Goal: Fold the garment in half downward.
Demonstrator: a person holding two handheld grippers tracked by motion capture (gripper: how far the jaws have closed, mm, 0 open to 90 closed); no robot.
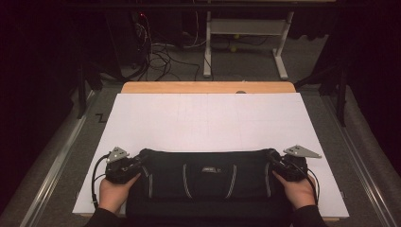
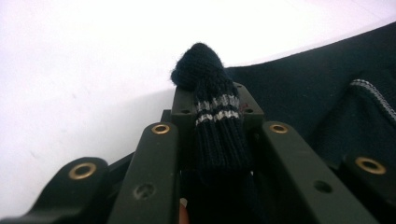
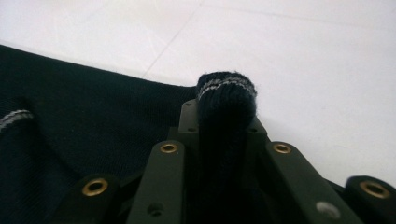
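A dark navy knitted garment (image 1: 208,177) with pale stripes lies folded along the near edge of the white board (image 1: 208,118). My left gripper (image 1: 141,160) is at its left end and my right gripper (image 1: 273,160) at its right end, a hand on each. In the left gripper view the jaws of the left gripper (image 2: 212,100) are shut on a bunched, striped fold of the garment (image 2: 205,70), which sticks out past the tips. In the right gripper view the right gripper (image 3: 225,116) pinches a similar striped fold of the garment (image 3: 226,91).
The white board rests on a wooden table (image 1: 208,87) whose far edge shows beyond it. Behind the table stand a white desk frame (image 1: 246,28) and loose cables (image 1: 158,56) on the floor. Metal rails (image 1: 56,161) run along both sides.
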